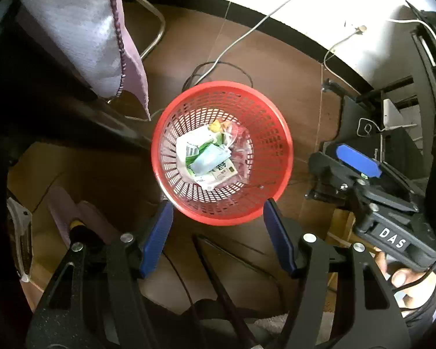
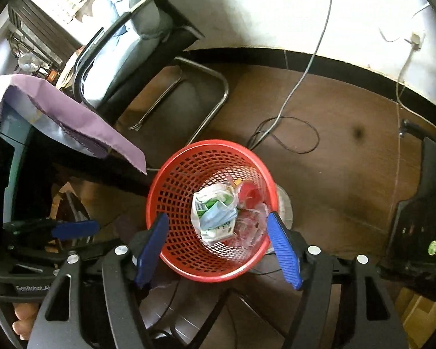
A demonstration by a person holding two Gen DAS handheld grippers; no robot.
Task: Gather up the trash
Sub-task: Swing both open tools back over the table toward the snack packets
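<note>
A red mesh wastebasket (image 1: pixel 276 133) stands on the brown floor; it also shows in the right wrist view (image 2: pixel 171 183). Inside lie crumpled trash (image 1: pixel 206 157): white-green wrappers, a pale blue face mask (image 2: pixel 219 218) and clear plastic with a red lid (image 2: pixel 248 193). My left gripper (image 1: pixel 218 206) hangs above the basket's near rim, open and empty. My right gripper (image 2: pixel 218 221) is open and empty over the basket, its blue pads either side of it. The right gripper also shows in the left wrist view (image 1: pixel 360 160).
A purple cloth (image 1: pixel 81 32) hangs off a dark table edge at left, also visible in the right wrist view (image 2: pixel 72 110). A metal-framed chair (image 2: pixel 148 58) stands behind the basket. Cables (image 2: pixel 290 128) trail across the floor. Dark equipment (image 2: pixel 421 203) sits at right.
</note>
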